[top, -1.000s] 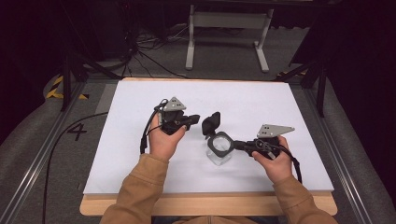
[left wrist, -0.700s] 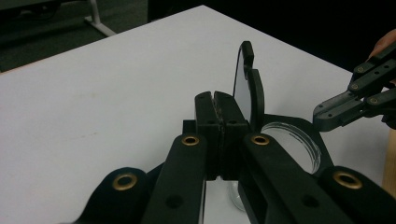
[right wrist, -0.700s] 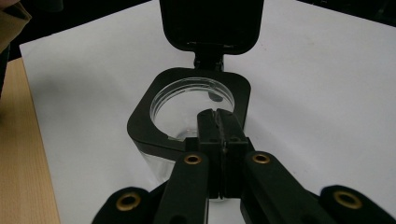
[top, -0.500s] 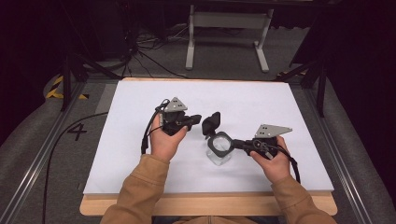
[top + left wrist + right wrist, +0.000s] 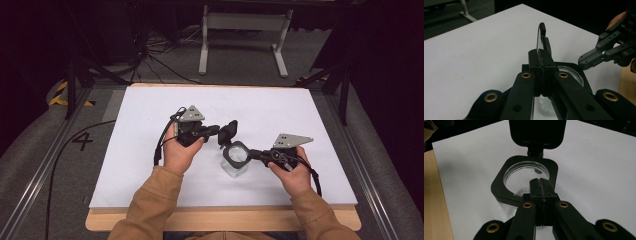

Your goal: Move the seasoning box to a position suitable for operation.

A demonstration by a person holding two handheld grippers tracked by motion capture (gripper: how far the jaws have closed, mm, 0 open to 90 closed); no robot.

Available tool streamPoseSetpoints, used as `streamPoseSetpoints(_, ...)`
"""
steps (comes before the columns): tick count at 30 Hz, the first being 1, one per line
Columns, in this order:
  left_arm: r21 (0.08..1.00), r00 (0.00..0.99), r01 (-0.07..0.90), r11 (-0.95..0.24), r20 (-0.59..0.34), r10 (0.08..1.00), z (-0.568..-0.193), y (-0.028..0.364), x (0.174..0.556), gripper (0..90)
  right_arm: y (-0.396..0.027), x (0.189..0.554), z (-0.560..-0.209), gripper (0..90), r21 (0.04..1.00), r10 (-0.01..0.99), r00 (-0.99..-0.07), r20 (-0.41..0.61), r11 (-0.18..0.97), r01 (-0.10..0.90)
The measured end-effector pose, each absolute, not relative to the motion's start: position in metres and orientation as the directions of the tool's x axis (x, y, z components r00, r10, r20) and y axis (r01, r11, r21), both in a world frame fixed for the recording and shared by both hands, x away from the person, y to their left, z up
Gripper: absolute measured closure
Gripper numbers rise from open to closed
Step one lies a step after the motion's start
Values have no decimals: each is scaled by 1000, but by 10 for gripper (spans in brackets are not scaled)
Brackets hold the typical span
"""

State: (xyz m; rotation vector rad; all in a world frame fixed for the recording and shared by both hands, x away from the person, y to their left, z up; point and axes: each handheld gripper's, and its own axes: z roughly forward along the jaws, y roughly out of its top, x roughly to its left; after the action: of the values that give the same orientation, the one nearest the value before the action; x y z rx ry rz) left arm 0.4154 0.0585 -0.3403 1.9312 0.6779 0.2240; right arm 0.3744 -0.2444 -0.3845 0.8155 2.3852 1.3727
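A small clear container [image 5: 234, 167] with a square black rim [image 5: 499, 185] stands mid-table on the white sheet. Its hinged black lid [image 5: 229, 131] is flipped up at the far side. My left gripper [image 5: 220, 133] is shut on the lid, which the left gripper view shows edge-on as the lid [image 5: 541, 35] rising from the left gripper [image 5: 541, 53]. My right gripper [image 5: 248, 154] comes in from the right and is shut on the near side of the rim. In the right gripper view, the right gripper [image 5: 540, 182] pinches the rim below the raised lid [image 5: 536, 132]. The container looks empty.
The white sheet [image 5: 150, 115] covers most of the table, with a wooden edge [image 5: 225, 220] at the front. Cables trail from both grippers. Off the far side, a metal stand [image 5: 240, 30] and floor cables sit beyond the table. The right gripper [image 5: 599, 52] shows across the container.
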Motion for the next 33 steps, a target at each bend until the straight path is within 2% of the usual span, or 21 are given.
streamPoseSetpoints(15, 874, 845, 344, -344, -128, 519, -340, 49, 411, 898, -244, 374, -386, 900, 863, 593, -804, 40, 385, 327)
streamPoseSetpoints(24, 856, 875, 338, -391, -133, 466, -341, 39, 408, 894, -243, 372, -385, 900, 859, 592, -805, 43, 390, 333)
streamPoseSetpoints(33, 833, 901, 330, -445, -137, 411, -342, 27, 403, 886, -277, 365, -359, 900, 882, 664, -747, 24, 337, 328)
